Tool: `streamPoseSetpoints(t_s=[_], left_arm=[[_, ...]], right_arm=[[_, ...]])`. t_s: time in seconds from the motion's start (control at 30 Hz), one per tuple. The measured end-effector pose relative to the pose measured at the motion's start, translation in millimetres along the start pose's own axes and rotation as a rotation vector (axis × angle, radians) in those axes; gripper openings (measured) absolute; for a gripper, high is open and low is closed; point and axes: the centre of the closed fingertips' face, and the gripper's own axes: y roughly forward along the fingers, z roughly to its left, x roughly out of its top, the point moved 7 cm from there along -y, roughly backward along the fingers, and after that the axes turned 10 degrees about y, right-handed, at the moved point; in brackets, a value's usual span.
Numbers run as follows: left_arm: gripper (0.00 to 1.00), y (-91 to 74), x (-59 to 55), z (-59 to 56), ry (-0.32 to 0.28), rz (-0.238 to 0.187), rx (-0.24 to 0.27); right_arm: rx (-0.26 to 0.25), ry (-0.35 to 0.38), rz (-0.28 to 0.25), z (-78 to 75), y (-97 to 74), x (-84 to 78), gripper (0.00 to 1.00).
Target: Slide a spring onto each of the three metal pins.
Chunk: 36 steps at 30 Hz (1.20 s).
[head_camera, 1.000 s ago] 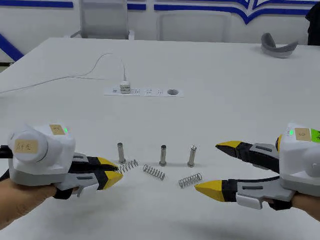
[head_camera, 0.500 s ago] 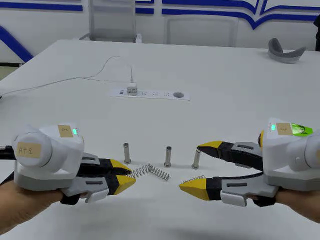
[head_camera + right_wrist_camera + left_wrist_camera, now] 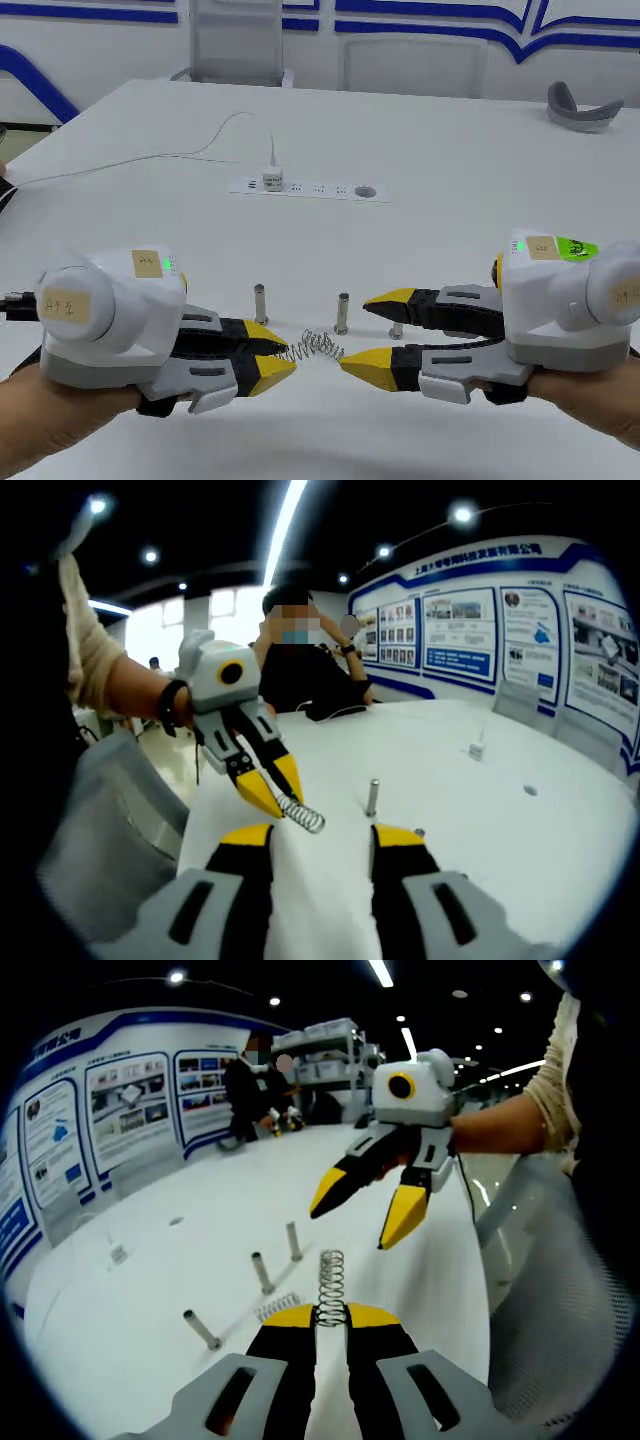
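The white table [image 3: 480,200] carries everything, and the middle pin [image 3: 342,313] stands upright on it between the two grippers.

The left gripper [image 3: 288,355] sits to the person's left of the middle pin and nearer the person. Its yellow-tipped jaws are pressed together on one end of a spring [image 3: 318,345]. The spring juts out from the tips, ending just in front of the middle pin. The left gripper view looks along the clamped jaws [image 3: 330,1315] and shows the spring [image 3: 331,1278] standing straight out from them.

The right gripper [image 3: 362,331] comes in from the other side of the middle pin with its jaws spread wide, one tip beside the pin and one nearer the person. In its own view the jaws [image 3: 322,835] are parted with nothing between them, and the left gripper [image 3: 277,802] faces it with the spring [image 3: 302,815] pointing toward the gap.

Far beyond the middle pin lies a power strip [image 3: 305,188] with a white plug [image 3: 272,180] and a cable [image 3: 150,155].

The left pin [image 3: 260,303] stands clear to the left of the middle pin. The right pin [image 3: 397,330] is partly hidden behind the right gripper's upper jaw in the head view, whereas the left gripper view shows all three pins upright in a row.

The left gripper view also brings in a second spring [image 3: 277,1306], lying on the table near the middle pin [image 3: 262,1273], a spot the left gripper covers in the head view.
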Motion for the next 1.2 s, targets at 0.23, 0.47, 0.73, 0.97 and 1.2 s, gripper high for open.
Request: streamPoseSetpoints(t_s=[0.23,0.47,0.73,0.97,1.2], left_arm=[[0.1,0.9,5.1,-4.0,0.015,-0.024,-0.012],[0.1,-0.9,11.0,-6.7,0.025,-0.062,-0.024],[0.1,-1.6,16.1,-10.4,0.038,-0.093,-0.035],[0.1,-3.5,15.8,-11.0,0.049,-0.098,-0.04],[0.1,-3.0,14.2,-11.6,0.047,-0.1,-0.035]], right_arm=[[0.038,0.005,0.017,5.5,5.8,0.2,0.31],[0.065,0.03,0.025,8.9,8.2,0.6,0.27],[0.088,0.057,0.037,11.9,7.9,2.1,0.22],[0.115,0.088,0.054,15.2,6.5,2.0,0.17],[0.127,0.096,0.059,16.3,5.5,6.3,0.15]])
